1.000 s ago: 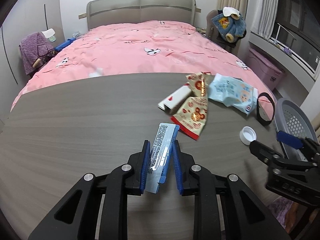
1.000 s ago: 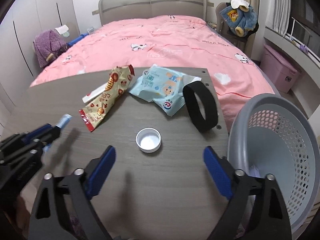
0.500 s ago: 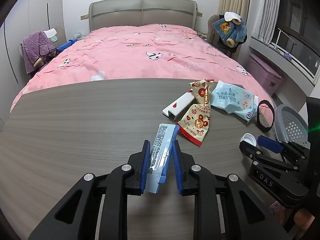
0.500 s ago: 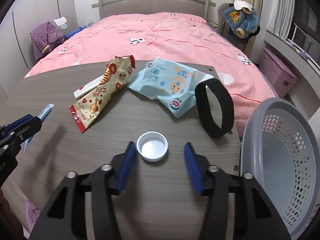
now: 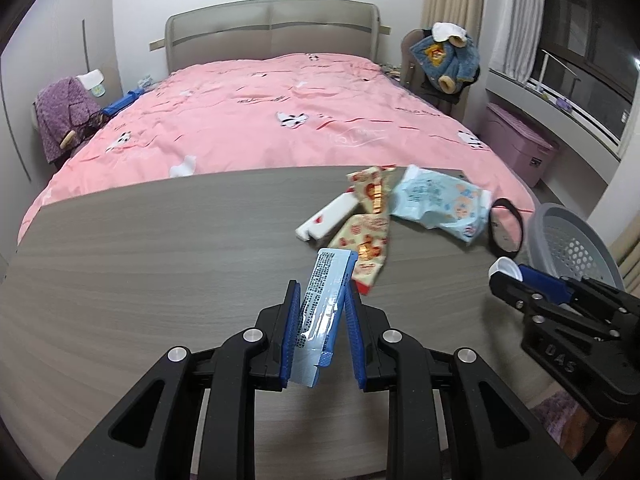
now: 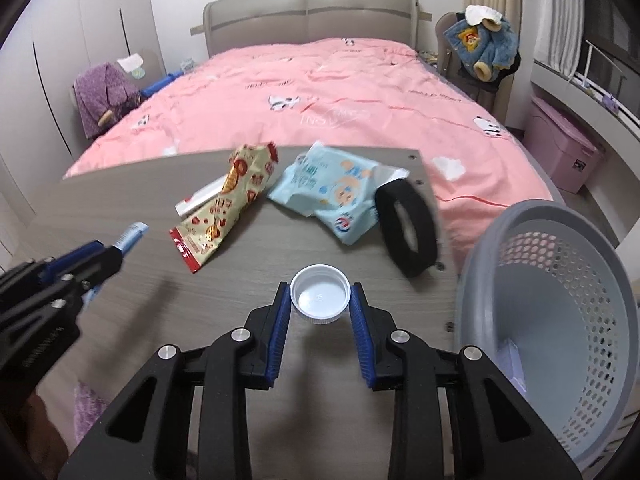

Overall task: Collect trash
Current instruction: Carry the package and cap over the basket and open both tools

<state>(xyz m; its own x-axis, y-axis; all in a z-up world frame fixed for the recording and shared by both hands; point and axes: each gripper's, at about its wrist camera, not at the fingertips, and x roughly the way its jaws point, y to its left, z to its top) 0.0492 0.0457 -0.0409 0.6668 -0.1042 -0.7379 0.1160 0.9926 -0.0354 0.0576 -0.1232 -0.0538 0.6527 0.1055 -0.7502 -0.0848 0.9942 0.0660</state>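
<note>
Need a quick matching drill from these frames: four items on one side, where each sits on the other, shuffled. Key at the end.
Items:
1. blue wrapper
2. white cap
3. black band
4. basket

Places:
A. off the table's right edge
B. between the right tool's fingers
C. standing on edge beside the light-blue wipes pack
D. pinched in the left tool

Pairs: 1-D, 2-B, 3-C, 4-A
</note>
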